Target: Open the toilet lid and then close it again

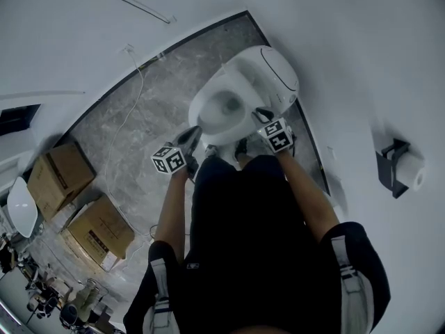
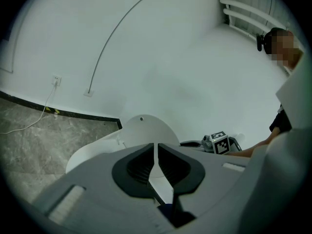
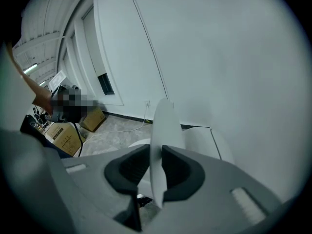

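Right now the toilet lid [image 3: 164, 126] stands on edge at the centre of my right gripper view, clamped between the jaws of my right gripper [image 3: 156, 153]. My left gripper [image 2: 156, 150] is pinched nearly together on nothing, low in its frame, near the toilet bowl [image 1: 221, 107].

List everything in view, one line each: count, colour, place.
toilet: one, white, on the grey floor
toilet lid: one, white, raised, its edge between the right gripper's jaws
cardboard boxes: two, brown, on the floor, head view's left
paper holder: one, black with white roll, on the wall at right
cable: one, white, from wall onto floor
left gripper: one, grey, black pads, jaws together, empty
right gripper: one, grey, black pads, shut on the lid's edge
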